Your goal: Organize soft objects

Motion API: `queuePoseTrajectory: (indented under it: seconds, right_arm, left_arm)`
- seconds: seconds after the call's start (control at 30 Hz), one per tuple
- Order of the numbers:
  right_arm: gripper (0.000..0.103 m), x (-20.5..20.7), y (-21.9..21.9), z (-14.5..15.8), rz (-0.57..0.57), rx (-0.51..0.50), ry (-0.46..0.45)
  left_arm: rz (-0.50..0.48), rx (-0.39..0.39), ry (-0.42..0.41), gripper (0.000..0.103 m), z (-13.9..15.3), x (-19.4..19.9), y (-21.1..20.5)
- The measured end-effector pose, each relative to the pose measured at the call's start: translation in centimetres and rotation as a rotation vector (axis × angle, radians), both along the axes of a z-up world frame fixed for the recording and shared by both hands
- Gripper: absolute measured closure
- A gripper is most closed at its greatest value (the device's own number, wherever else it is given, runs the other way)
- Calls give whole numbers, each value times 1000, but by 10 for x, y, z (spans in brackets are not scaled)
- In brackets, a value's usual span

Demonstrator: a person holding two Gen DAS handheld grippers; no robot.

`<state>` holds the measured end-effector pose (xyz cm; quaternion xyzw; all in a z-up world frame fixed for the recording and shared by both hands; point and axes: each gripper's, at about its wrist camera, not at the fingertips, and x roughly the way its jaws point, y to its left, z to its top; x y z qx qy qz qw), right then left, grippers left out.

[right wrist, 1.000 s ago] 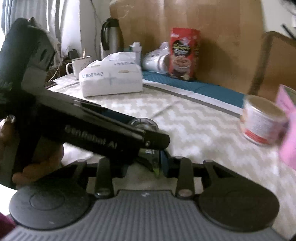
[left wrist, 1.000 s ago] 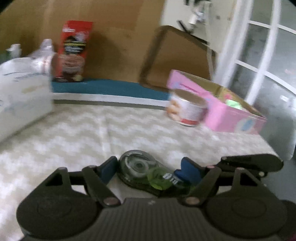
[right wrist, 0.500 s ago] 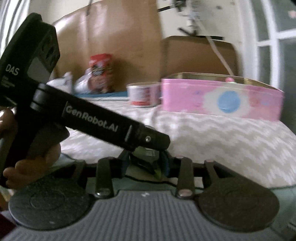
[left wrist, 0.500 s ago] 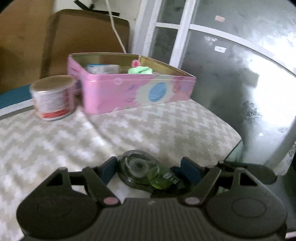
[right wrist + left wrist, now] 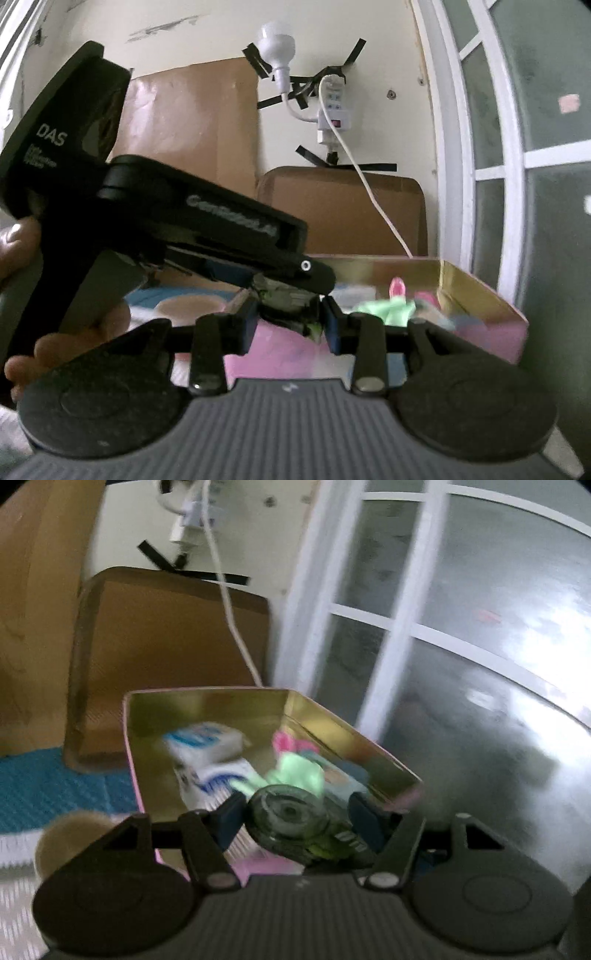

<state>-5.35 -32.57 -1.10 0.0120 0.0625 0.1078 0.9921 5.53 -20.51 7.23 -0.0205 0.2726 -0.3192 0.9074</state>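
Note:
Both grippers hold one dark translucent correction-tape dispenser [image 5: 295, 821] with a green tip. My left gripper [image 5: 297, 818] is shut on its round body. My right gripper [image 5: 290, 315] is shut on its narrow end [image 5: 286, 301], crossing under the left gripper's black body [image 5: 192, 229]. The dispenser hangs just above the near end of an open pink tin [image 5: 207, 709] with a gold inside. The tin [image 5: 476, 291] holds a white and blue packet [image 5: 207, 746], a light green soft piece [image 5: 299, 775] and a pink soft piece [image 5: 286, 740].
A round can [image 5: 70, 830] stands left of the tin on the zigzag tablecloth [image 5: 14, 908]. A brown cardboard box [image 5: 166, 642] and a white cable [image 5: 231, 602] are behind the tin. A glass door [image 5: 461, 646] is at the right.
Both grippers have carried the dispenser forward and up, from over the cloth in front of the tin to just above its open near end. The grip has not changed.

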Motion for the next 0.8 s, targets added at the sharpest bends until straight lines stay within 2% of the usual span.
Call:
queuePoseTrajectory:
  seconds: [0.03,0.07,0.1,0.17,0.2,0.3,0.57,0.7,0.8]
  right_arm:
    - [63,18,2,-1,-24,-26,18]
    - [63,41,3,-4,-55,-55,45]
    - [63,51,4,-8,-85,-71,62]
    - [63,70,2,-15,-126,-90,98]
    - [62,70,-1,-16,-128,-67,104]
    - [52,44,-7,-17,-113,23,74]
    - [51,-36,5,-22,-123,184,69]
    - [46,-57,10,-32,-120,286,135]
    - [45,-68,10,-40,-125,376,221]
  left_arm:
    - [32,14,6,15,-1,12,-4]
    - [88,37,9,11,-3,22,-6]
    - [146,57,7,11,-6,29,-8]
    - [168,49,32,11,-10,32,-3]
    - [163,29,39,11,-9,28,2]
    - [155,27,-4,11,-9,9,16]
    - [166,89,-35,10,-11,-57,44]
    - [182,148,-61,5,-17,-94,64]
    - [230,187,-35,4,-24,-111,79]
